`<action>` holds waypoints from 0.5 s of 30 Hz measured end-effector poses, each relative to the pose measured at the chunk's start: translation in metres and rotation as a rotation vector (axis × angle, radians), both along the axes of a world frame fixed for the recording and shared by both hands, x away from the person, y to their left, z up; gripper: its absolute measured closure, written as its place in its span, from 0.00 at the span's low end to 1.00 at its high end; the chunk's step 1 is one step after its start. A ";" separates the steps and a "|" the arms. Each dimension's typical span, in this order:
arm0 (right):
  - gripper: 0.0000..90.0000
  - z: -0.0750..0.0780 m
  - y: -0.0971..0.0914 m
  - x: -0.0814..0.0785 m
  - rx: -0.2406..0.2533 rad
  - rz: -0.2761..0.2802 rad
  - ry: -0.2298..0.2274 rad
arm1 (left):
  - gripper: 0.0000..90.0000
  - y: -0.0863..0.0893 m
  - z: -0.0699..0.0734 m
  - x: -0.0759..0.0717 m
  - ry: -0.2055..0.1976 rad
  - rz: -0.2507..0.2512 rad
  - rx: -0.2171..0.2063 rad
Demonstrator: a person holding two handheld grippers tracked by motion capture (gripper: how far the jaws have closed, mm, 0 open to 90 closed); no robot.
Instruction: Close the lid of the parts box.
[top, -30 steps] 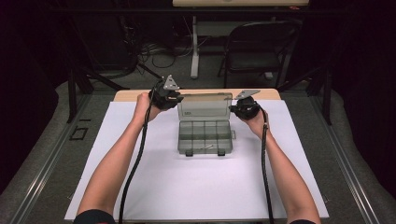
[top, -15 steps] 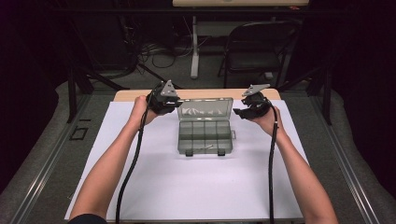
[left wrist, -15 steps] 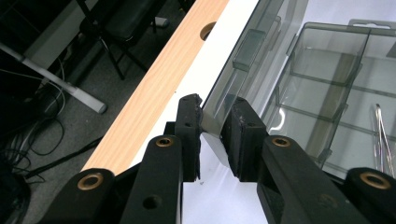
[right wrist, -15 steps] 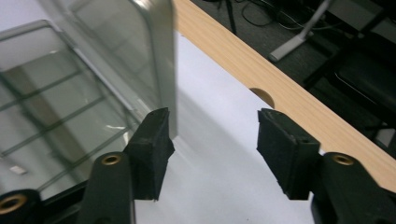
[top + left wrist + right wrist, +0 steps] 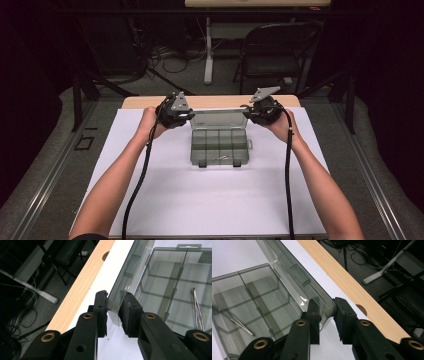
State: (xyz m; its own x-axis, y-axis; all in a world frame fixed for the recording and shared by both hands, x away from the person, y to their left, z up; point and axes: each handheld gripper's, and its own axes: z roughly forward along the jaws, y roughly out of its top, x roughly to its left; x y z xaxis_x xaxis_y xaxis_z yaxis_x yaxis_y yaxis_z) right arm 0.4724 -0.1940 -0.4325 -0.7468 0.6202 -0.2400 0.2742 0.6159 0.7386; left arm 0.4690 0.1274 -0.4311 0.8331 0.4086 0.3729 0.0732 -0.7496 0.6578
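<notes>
your clear plastic box (image 5: 219, 146) sits mid-table on the white sheet (image 5: 200, 210), long side running left to right, lid (image 5: 218, 119) standing up at the far edge. inside, 1 compartment holds thin metal tweezers (image 5: 197, 307). your left gripper (image 5: 113, 305) has the lid's corner between its pads, jaws narrow and pinching it. your right gripper (image 5: 327, 308) has just been closing, jaws narrow, on the opposite lid corner, pads touching it.
</notes>
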 end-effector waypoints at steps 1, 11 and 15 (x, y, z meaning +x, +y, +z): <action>0.84 0.000 0.000 -0.001 -0.001 0.000 -0.005 | 0.84 0.000 -0.001 -0.002 -0.002 -0.001 -0.002; 0.84 -0.007 0.002 -0.019 -0.040 0.003 -0.048 | 0.53 0.002 -0.004 -0.015 0.033 -0.029 -0.022; 0.84 -0.010 0.002 -0.025 -0.055 0.002 -0.062 | 0.45 0.010 0.008 -0.023 0.057 -0.048 -0.178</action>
State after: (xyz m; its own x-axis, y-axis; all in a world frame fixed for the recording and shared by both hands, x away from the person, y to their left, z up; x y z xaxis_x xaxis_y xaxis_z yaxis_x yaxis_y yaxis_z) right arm 0.4477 -0.1919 -0.4426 -0.7303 0.6037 -0.3198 0.2278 0.6565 0.7191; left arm 0.4461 0.1375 -0.4235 0.8709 0.4230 0.2501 0.0807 -0.6251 0.7763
